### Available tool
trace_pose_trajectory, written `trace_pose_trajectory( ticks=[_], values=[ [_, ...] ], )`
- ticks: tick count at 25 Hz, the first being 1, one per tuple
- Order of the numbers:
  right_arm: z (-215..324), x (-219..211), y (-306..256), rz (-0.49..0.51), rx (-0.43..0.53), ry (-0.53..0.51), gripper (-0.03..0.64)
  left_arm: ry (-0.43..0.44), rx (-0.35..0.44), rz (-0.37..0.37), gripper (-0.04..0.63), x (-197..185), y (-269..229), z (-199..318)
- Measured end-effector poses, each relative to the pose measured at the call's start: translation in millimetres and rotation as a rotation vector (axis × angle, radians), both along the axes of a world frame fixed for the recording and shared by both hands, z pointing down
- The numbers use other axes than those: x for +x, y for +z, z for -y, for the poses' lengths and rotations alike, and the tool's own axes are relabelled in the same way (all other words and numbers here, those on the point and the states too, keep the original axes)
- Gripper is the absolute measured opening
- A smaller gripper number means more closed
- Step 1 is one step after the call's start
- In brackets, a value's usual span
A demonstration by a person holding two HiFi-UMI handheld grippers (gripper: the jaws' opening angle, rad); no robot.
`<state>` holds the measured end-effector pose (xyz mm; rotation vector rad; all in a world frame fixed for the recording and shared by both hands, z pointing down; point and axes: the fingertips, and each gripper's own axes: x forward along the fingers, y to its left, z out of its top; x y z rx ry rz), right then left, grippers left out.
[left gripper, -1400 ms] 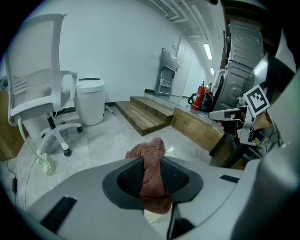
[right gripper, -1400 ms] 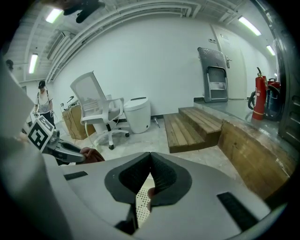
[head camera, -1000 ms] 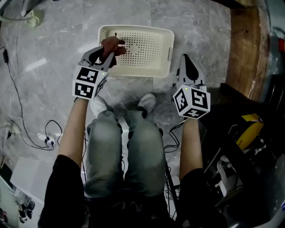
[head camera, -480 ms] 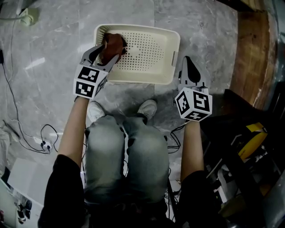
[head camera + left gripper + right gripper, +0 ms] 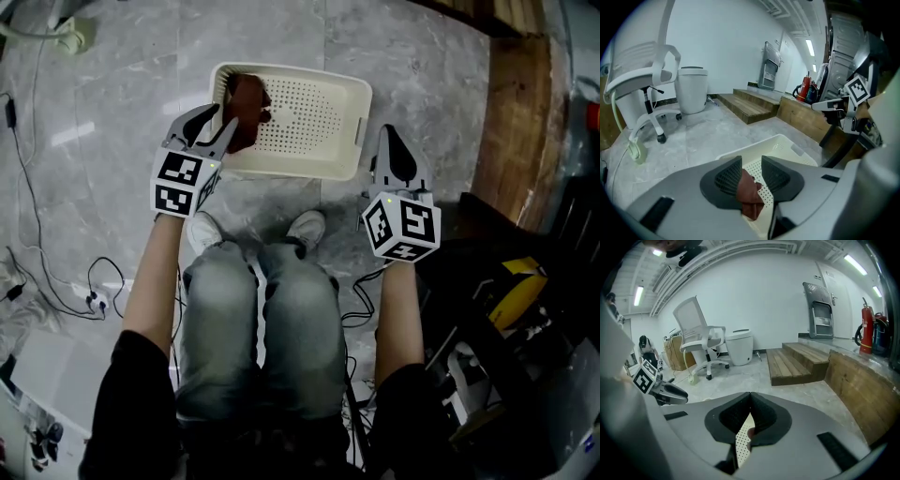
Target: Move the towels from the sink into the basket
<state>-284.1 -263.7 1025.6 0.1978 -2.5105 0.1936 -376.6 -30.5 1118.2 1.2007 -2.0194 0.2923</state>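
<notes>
1. Your left gripper point(image 5: 217, 120) hangs over the left end of the basket point(image 5: 349, 89). Its jaws stand a narrow way apart and are closing.
2. The brown towel point(image 5: 246, 103) is bunched inside the basket's left end, against the left wall. You can't tell whether it rests on the bottom.
3. In the left gripper view the towel point(image 5: 750, 199) sits between and below the jaws of the left gripper point(image 5: 751, 161). It lies close against the left pad, with a clear gap to the right pad, so the pads are not pinching it.
4. The basket is white with a perforated bottom. It stands on the grey marble floor point(image 5: 112, 84), just ahead of your shoes point(image 5: 305, 225).
5. Your right gripper point(image 5: 386, 136) is just beside the basket's right end, over the floor.
6. In the right gripper view the jaws of the right gripper point(image 5: 750, 401) meet tip to tip, with nothing between them. A strip of the perforated basket point(image 5: 740, 441) shows below them.
7. Cables point(image 5: 94, 291) trail on the floor to your left.
8. Wooden steps point(image 5: 797, 362) and a white office chair point(image 5: 701, 341) stand well beyond the basket.
</notes>
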Motion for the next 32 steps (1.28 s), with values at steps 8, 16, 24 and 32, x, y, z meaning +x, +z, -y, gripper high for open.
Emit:
trace_pose_trajectory(
  ticks=[8, 16, 24, 32],
  values=[
    [-7.9, -14.5, -99.1, 0.050, 0.000, 0.002, 0.015, -0.043, 0.028, 0.041, 0.027, -11.4, -96.0, -8.4],
    [-9.2, -15.3, -211.3, 0.085, 0.031, 0.020, 0.015, -0.101, 0.072, 0.044, 0.017, -20.5, -208.3, -19.7],
    [-9.9, -9.9, -328.1, 0.144, 0.024, 0.075, 0.015, -0.135, 0.126, 0.091, 0.017, -23.3, -338.3, -22.6],
    [-10.0, -4.3, -427.7, 0.196, 0.048, 0.097, 0.015, -0.131, 0.165, 0.175, 0.015, -26.0, -456.0, -18.3]
  ],
)
